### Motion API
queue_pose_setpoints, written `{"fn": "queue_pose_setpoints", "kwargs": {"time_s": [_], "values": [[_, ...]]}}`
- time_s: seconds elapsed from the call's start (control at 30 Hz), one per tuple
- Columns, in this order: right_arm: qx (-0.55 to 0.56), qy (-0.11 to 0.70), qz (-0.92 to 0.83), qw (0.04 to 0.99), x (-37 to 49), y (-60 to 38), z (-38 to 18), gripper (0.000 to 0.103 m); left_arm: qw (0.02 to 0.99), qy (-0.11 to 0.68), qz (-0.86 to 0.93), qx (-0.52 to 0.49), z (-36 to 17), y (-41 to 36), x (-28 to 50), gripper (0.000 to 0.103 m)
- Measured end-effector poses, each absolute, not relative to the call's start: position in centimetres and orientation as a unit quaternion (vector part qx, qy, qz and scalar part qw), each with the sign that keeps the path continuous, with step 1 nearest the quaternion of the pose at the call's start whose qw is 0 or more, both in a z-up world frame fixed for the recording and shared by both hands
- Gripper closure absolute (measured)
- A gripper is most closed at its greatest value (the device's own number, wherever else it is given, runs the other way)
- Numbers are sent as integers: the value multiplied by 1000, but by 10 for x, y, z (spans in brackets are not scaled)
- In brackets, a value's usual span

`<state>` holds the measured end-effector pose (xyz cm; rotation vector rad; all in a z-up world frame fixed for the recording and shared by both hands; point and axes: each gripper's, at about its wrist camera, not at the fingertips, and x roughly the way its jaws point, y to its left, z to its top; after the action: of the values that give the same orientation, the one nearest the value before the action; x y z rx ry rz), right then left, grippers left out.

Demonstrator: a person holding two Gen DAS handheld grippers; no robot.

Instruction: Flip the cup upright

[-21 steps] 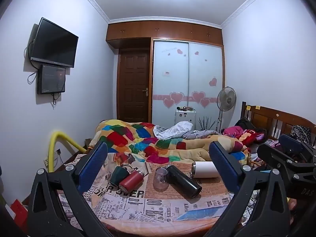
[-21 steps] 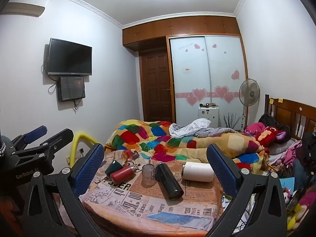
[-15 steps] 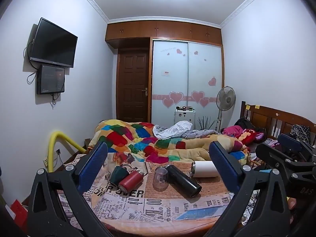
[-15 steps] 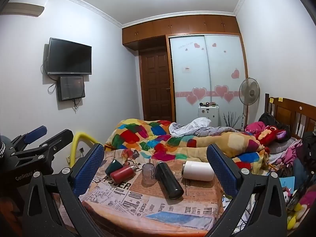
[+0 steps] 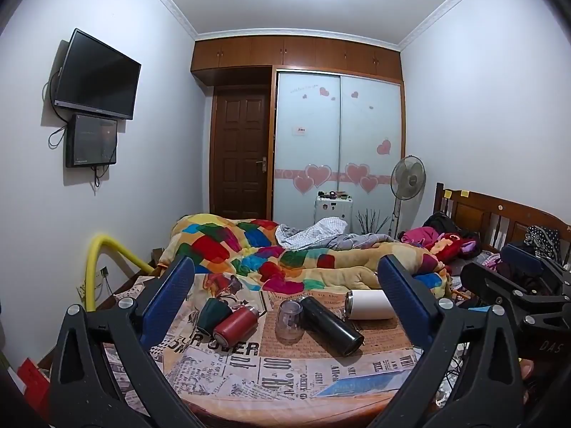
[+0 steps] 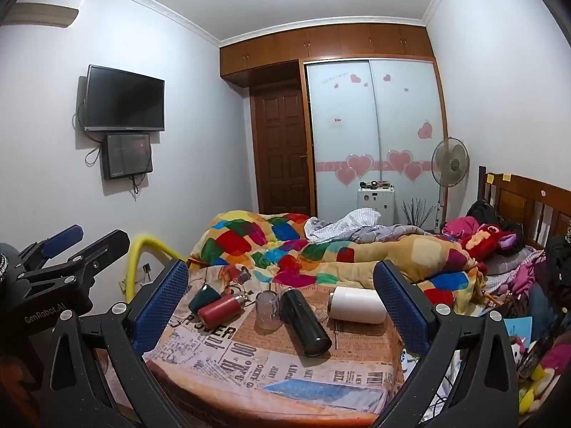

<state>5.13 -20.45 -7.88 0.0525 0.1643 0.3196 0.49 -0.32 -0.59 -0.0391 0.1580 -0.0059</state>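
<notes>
Several cups lie on a small table [image 5: 285,374] covered with newspaper-print cloth. A dark green cup [image 5: 213,313], a red bottle [image 5: 235,325], a black tumbler [image 5: 330,325] and a white tumbler [image 5: 369,305] lie on their sides. A clear glass [image 5: 289,322] stands mouth down. They show again in the right wrist view: green cup [image 6: 204,296], red bottle [image 6: 221,311], clear glass [image 6: 267,309], black tumbler [image 6: 305,321], white tumbler [image 6: 357,305]. My left gripper [image 5: 285,292] and right gripper [image 6: 282,289] are open and empty, held back from the table.
A bed with a colourful patchwork quilt [image 5: 257,249] lies right behind the table. A yellow hose [image 5: 107,249] arcs at the left wall. A standing fan [image 5: 408,182], wardrobe and door are at the far end. Clutter [image 6: 528,321] sits right of the table.
Both views shift only slightly; the cups have not moved and both grippers stay open.
</notes>
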Motion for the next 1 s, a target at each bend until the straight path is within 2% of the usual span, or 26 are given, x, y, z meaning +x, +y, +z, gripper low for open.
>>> {"fn": "queue_pose_setpoints", "kwargs": {"time_s": [1.0], "values": [[23, 87, 158, 983, 56, -204, -84, 0, 997, 80, -3, -22, -6, -4, 3, 0]]}}
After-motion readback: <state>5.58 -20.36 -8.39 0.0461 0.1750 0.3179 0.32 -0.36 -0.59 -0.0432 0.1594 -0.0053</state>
